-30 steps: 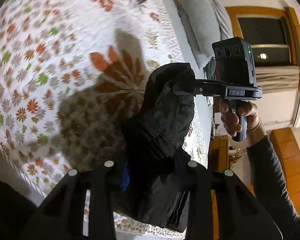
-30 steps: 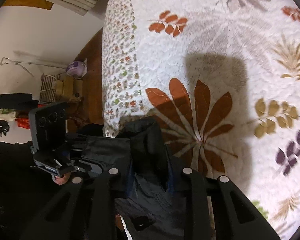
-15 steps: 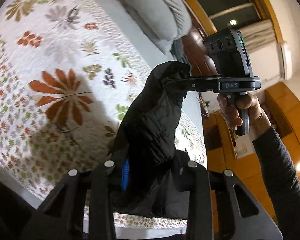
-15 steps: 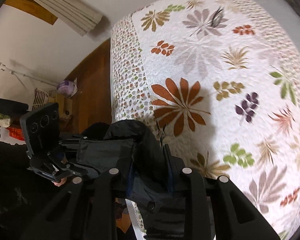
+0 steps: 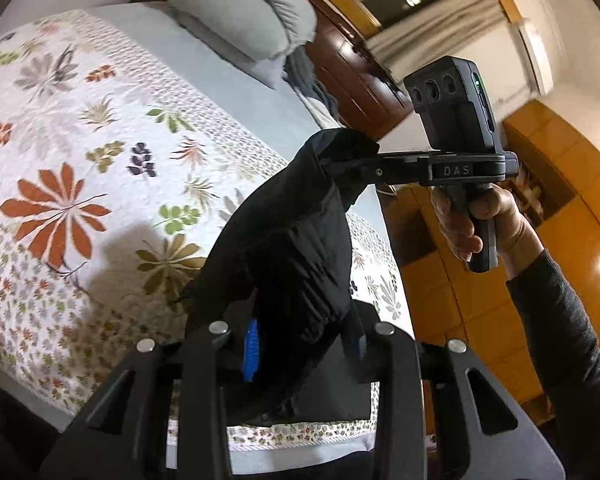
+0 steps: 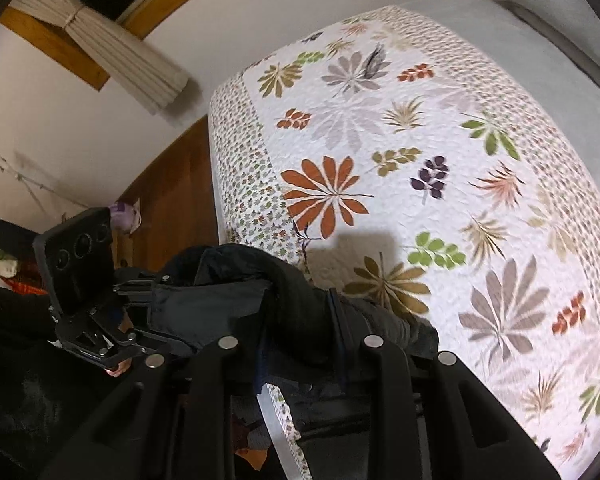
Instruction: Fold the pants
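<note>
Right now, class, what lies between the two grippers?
A stretch of the black pants, pinched by the left gripper and right gripper; the left wrist view shows it.

pants (image 5: 296,248): black | quilt (image 5: 80,152): white, multicoloured leaf print | pillow (image 5: 240,4): grey

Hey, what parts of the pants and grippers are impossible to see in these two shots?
- Left wrist view: the pants lower end, cut off behind the left gripper.
- Left wrist view: the right gripper fingertips, buried in cloth.
- Right wrist view: the pants' length, hidden under the gripper frame.
</note>
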Motion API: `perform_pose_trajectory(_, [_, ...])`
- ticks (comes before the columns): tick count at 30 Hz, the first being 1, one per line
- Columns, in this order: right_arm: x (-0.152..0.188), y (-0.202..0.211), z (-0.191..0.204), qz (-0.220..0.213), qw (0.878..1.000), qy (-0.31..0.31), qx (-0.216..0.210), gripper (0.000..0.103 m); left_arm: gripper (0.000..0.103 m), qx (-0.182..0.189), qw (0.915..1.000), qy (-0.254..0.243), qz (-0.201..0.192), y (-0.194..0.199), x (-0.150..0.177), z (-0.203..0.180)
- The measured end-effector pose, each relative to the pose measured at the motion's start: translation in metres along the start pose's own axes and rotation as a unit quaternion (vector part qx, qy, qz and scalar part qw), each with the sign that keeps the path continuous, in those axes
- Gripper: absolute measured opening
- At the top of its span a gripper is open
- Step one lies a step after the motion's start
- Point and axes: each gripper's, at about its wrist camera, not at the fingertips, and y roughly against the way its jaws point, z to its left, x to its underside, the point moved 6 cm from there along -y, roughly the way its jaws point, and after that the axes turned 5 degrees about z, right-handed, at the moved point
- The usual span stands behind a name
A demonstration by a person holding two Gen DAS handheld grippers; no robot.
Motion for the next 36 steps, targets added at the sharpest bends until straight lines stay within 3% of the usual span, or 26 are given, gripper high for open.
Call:
perform_pose_trajectory(23, [0.126,0.068,-0.037,-0.074,0.994,-0.077,0.038,0.025,0.031,0.021,0.9927,-0.099,0.065,-0.064,0.036,-0.098])
perform_pose_trajectory(36, [0.206,0.078,-0.074,-0.112,0.986,-0.115,0.036,0.025,0.031,-0.007,0.9807,-0.164,0.106,-0.124,0.077,-0.144])
